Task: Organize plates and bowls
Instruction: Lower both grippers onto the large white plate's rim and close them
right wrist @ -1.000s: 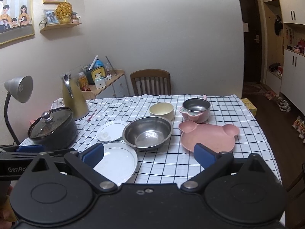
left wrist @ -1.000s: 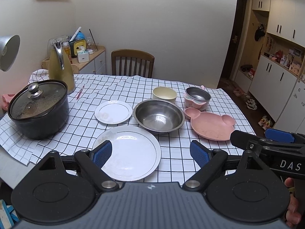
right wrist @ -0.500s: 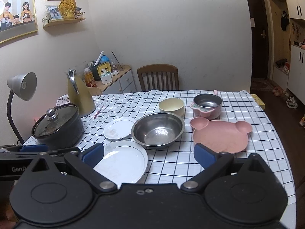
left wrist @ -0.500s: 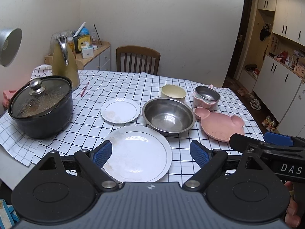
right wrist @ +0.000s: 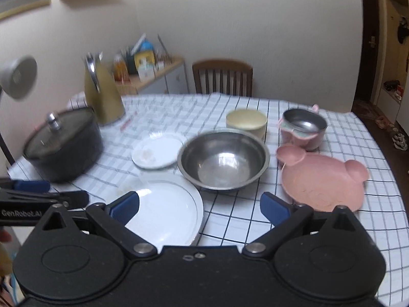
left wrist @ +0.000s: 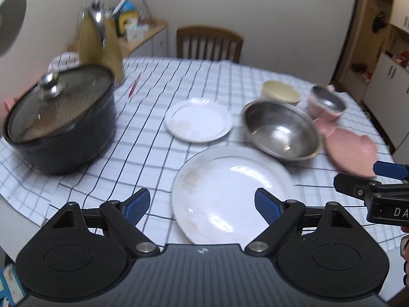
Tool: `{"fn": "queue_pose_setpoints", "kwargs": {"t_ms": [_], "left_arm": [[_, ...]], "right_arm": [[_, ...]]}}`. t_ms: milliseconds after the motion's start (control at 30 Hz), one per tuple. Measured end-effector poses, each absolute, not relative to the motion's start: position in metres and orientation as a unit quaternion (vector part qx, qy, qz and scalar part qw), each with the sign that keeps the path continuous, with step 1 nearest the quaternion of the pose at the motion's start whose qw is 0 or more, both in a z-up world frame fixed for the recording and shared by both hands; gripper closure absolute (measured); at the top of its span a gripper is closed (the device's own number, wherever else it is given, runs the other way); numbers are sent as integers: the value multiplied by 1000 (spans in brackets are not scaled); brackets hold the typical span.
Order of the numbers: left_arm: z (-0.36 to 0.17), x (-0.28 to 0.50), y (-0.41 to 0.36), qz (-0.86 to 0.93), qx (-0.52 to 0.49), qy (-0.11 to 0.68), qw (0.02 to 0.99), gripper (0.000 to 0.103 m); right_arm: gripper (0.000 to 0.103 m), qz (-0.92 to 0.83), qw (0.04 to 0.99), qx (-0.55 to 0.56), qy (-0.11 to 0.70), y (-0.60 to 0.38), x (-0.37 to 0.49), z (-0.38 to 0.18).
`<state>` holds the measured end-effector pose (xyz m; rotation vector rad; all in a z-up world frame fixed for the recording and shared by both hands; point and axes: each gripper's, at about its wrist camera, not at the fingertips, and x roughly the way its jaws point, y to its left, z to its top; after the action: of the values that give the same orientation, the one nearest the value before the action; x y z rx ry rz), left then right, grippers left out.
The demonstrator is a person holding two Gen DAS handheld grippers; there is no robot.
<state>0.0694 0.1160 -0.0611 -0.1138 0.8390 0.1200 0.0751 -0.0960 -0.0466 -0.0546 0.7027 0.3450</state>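
Motion blurs the gold kettle (left wrist: 98,38) and the clutter on the cabinet (left wrist: 143,34) behind the black pot (left wrist: 61,120). The lamp (left wrist: 11,20) above that pot is cut by the frame's edge.

Plain pale walls (right wrist: 230,25); wooden chair (right wrist: 222,78) behind checked table (right wrist: 358,133); sideboard (right wrist: 163,74), white cupboards (left wrist: 391,58) beside dark door (right wrist: 368,38).
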Motion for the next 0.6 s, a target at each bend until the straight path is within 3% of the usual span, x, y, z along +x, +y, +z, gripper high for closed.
{"fn": "queue_pose_setpoints", "kwargs": {"t_ms": [167,400,533,600], "left_arm": [[-95,97,138,77,-55,436,895,14],[-126,121,155,82,-74,471,875,15],[-137,131,157,74,-82,488,866,34],[-142,136,157,72,-85,493,863,35]], "right_arm": [[7,157,903,-31,398,-82,110,-85],[27,132,875,27,466,-85,142,-128],[41,128,866,38,481,-82,148,-139],[46,133,863,43,486,-81,148,-142]]}}
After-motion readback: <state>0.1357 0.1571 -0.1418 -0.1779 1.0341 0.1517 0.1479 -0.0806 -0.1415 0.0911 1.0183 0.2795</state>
